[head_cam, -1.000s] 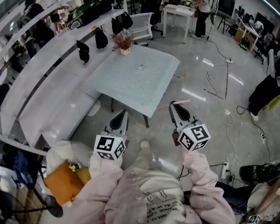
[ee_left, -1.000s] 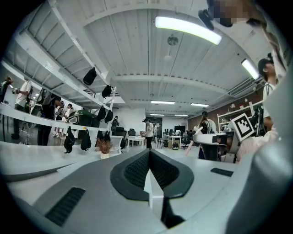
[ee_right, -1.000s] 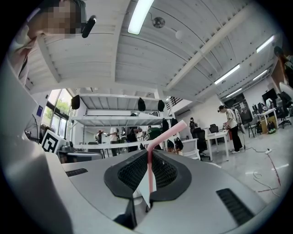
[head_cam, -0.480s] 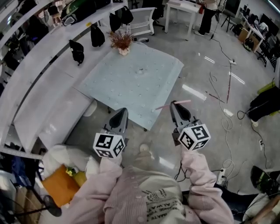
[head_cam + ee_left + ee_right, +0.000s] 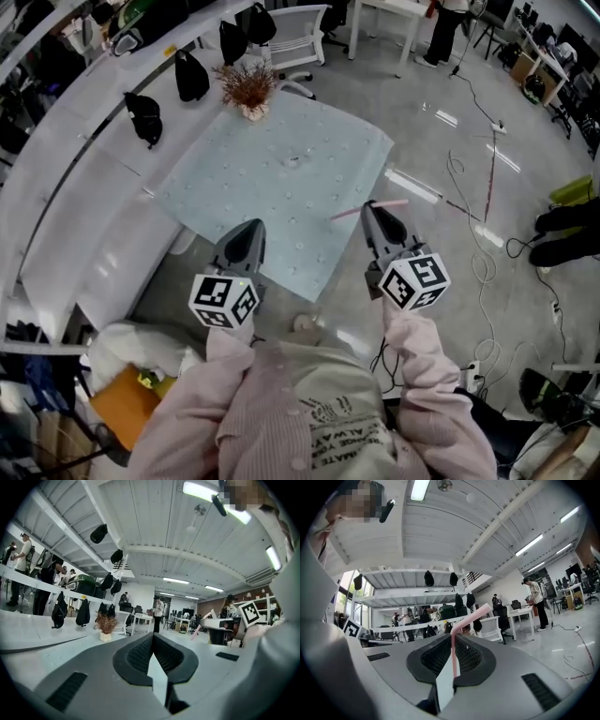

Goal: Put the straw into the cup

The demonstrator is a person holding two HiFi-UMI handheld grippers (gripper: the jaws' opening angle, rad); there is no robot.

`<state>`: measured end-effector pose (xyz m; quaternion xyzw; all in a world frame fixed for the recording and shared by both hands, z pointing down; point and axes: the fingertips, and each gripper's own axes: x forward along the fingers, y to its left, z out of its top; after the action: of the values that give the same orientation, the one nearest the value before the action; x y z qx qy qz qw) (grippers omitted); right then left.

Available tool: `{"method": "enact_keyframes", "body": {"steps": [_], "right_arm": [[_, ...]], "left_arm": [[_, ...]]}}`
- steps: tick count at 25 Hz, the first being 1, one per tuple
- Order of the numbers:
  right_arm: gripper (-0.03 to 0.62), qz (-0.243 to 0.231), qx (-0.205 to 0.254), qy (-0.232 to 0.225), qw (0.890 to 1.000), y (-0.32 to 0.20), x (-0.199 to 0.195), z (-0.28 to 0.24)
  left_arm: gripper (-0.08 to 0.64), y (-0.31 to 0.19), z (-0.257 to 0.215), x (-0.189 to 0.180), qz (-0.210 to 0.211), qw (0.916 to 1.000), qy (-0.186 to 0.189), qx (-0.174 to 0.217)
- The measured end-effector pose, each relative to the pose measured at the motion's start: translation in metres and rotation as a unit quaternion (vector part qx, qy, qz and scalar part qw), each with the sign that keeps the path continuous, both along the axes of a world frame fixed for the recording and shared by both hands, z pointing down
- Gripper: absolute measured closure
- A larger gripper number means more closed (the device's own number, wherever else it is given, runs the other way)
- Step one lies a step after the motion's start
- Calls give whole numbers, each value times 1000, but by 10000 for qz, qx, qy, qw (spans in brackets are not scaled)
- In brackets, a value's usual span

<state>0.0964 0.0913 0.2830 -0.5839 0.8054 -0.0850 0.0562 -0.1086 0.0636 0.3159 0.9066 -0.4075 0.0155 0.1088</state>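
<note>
A pink bendy straw (image 5: 391, 202) lies crosswise in my right gripper (image 5: 371, 209), which is shut on it; in the right gripper view the straw (image 5: 453, 656) stands up between the jaws and bends right at the top. My left gripper (image 5: 250, 229) is shut and holds nothing, its jaws meeting in the left gripper view (image 5: 153, 641). Both gripper tips hang over the near edge of the pale blue table (image 5: 234, 192). A small clear object (image 5: 295, 160) sits mid-table, too small to tell what it is.
A dried plant in a small pot (image 5: 247, 89) stands at the table's far corner. A long white counter (image 5: 66, 187) with black bags (image 5: 141, 114) runs along the left. A white chair (image 5: 295, 28) is behind the table. Cables (image 5: 487, 169) cross the floor at right.
Both grippers have moved forward together, the straw still in the right one. The table is nearer, and the tips now reach over its near edge.
</note>
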Motion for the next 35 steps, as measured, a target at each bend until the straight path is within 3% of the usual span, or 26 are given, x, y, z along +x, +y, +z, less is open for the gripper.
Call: {"method": "enact_keyframes", "body": {"steps": [15, 35], "right_arm": [[569, 152, 56, -129, 9998, -70, 19, -1], [569, -225, -436, -653, 9967, -260, 36, 49]], "left_arm": [[561, -63, 8, 12, -76, 9999, 42, -147], [561, -190, 69, 47, -602, 9928, 254, -1002]]}}
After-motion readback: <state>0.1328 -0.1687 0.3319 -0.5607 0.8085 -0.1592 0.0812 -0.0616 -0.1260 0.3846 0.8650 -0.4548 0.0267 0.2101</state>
